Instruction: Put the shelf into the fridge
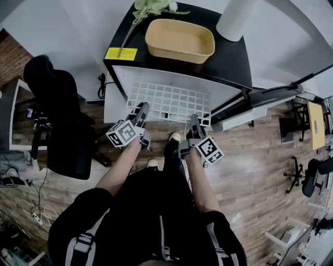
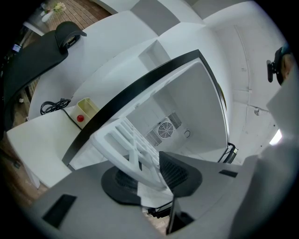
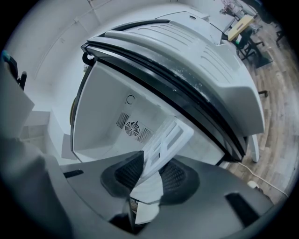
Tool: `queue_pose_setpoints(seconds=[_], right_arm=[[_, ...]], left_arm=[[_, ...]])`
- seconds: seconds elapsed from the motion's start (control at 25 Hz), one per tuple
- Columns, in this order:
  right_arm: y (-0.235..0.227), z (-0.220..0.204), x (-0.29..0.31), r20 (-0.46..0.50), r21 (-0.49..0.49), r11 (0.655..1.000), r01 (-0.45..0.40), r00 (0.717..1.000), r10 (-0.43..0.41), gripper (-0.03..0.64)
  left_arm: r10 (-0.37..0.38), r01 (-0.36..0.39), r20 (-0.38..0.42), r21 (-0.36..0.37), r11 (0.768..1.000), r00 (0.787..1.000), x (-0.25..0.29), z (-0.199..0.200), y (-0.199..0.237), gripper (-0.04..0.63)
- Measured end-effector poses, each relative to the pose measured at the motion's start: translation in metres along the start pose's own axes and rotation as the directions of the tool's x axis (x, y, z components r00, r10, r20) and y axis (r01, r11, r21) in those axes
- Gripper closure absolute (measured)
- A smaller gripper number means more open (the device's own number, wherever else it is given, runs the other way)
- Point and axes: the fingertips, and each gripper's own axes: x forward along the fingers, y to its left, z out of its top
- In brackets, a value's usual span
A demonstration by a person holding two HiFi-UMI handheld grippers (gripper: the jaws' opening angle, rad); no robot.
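Observation:
The white grid shelf [image 1: 169, 101] lies level in front of the open fridge [image 1: 229, 57], its far edge at the opening. My left gripper [image 1: 141, 111] is shut on the shelf's near left edge. My right gripper [image 1: 194, 122] is shut on its near right edge. In the left gripper view the shelf [image 2: 126, 140] runs between the pads of the left gripper [image 2: 145, 175] toward the white fridge interior [image 2: 187, 102] with its round fan vent [image 2: 164, 128]. In the right gripper view the shelf [image 3: 170, 137] is clamped in the right gripper [image 3: 149, 175], with the fan vent [image 3: 132, 127] behind it.
A yellow tub [image 1: 179, 40], a plant [image 1: 151, 8] and a white cylinder [image 1: 237, 18] stand on the fridge's black top. The fridge door [image 1: 265, 98] hangs open to the right. A black office chair [image 1: 57, 104] stands at the left. The person's shoes [image 1: 171, 140] are just below the shelf.

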Motion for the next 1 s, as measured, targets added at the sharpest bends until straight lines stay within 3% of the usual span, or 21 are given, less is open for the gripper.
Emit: queue_pose_setpoints(seconds=[1.0], right_arm=[[-0.008,0.020,0.054,-0.006,0.005,1.000,-0.008,1.000,0.008,0.515]], left_arm=[[0.029,-0.029,0.037,-0.002,1.000,0.999,0.052,0.019,0.013,0.479]])
